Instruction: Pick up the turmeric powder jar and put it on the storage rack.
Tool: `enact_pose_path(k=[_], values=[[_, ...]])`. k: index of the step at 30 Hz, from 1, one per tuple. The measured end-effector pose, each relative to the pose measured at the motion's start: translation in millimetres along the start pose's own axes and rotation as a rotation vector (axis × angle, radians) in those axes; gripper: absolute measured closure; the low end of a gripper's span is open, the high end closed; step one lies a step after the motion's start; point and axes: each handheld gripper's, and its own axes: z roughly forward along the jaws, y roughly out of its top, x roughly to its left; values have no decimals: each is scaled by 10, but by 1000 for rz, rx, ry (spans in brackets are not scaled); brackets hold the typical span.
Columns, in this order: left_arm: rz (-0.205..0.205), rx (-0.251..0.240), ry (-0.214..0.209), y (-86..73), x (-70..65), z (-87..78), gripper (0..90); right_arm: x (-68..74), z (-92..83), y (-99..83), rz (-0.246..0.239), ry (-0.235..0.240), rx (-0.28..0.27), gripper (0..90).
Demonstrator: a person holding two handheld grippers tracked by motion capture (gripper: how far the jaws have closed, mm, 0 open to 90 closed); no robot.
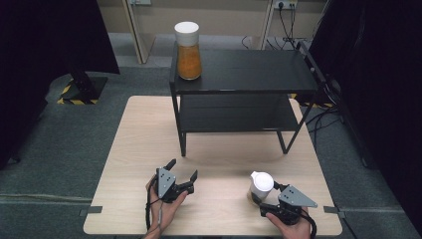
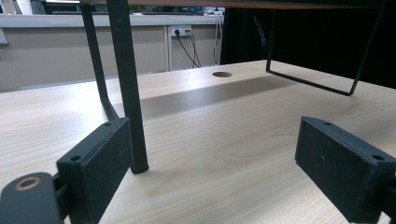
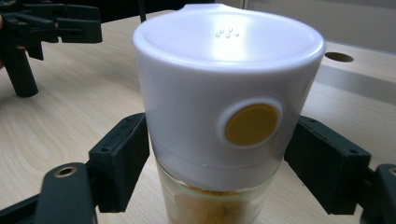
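Near jar [image 1: 260,186]: upright on the surface [image 1: 134,149], front right part, just ahead of the right hand; white cap with round yellow spot [image 3: 251,123] facing the right gripper camera; clear lower body with orange-brown fill.
Right gripper [image 1: 272,197]: fingers [image 3: 122,158] set either side of the near jar at the seam under the cap; left finger touching the wall, right finger close against it; firm clamp vs. bare contact cannot be told.
Right hand [image 1: 293,228]: at the front edge, wrapped around the gripper body.
Left gripper [image 1: 185,174]: front left of centre, well apart from the near jar; fingers [image 2: 95,163] spread wide, released, nothing between them but bare wood.
Left hand [image 1: 164,204]: under the gripper body, cable trailing toward the front edge.
Rack [image 1: 239,84]: black, two-tier, at the far middle of the surface; front-left leg [image 2: 128,84] standing just ahead of the left fingers.
Far jar [image 1: 188,50]: same white cap, orange fill, upright on the top tier, left end.
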Motion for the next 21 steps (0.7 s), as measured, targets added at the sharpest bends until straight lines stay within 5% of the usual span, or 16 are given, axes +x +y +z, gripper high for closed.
enact_pose_path(k=[21], values=[[3,-3,1,-4,-7,-2,106,130,-8,15,-13,-35,-20,305]])
